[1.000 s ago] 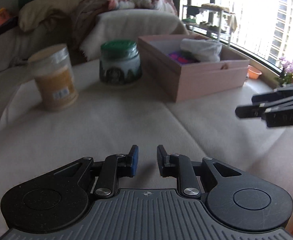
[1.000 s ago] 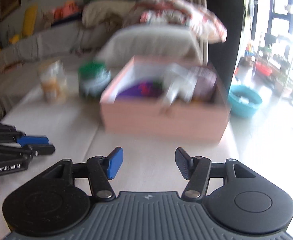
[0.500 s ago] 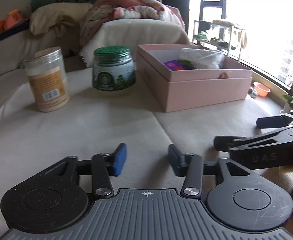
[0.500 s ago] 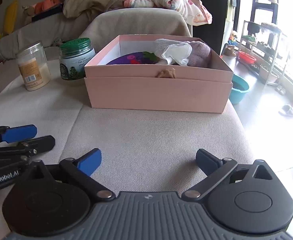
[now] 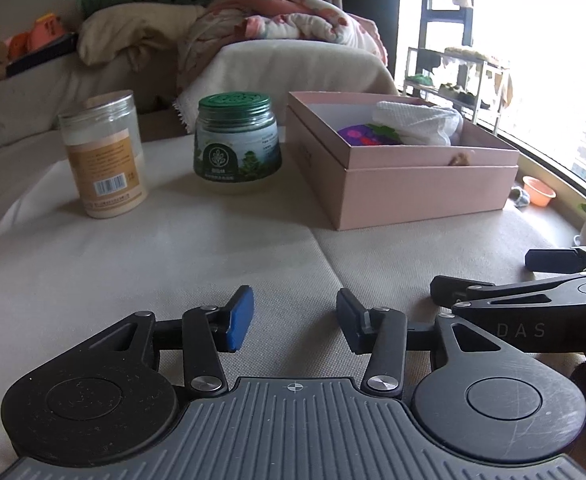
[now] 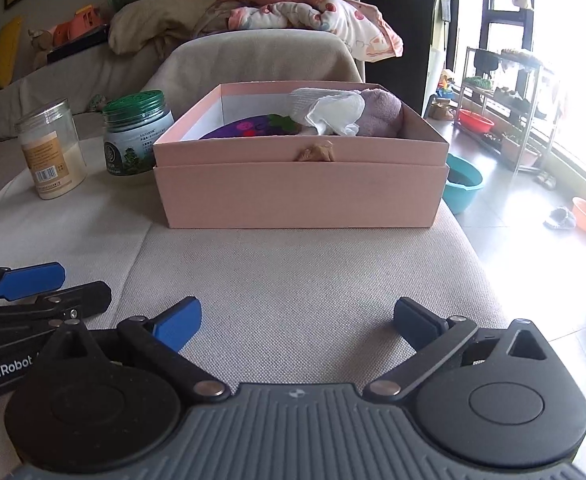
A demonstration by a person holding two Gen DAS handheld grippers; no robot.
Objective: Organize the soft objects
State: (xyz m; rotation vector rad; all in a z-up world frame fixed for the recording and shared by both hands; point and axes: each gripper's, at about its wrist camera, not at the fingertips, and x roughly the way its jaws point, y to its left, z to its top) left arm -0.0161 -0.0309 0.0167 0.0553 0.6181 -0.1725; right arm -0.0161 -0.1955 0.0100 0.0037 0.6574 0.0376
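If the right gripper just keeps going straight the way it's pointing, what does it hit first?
Probably the cloth-covered table: the right gripper, open and empty, points down at bare fabric. On a flatter line it would meet the pink box front wall; depth is unclear.

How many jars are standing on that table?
2. A clear jar with a tan label stands at the far left; a green-lidded jar stands between it and the pink box.

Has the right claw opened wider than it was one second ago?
Yes. The right claw is now spread much wider over the cloth, its tips now farther apart than the pink box ahead.
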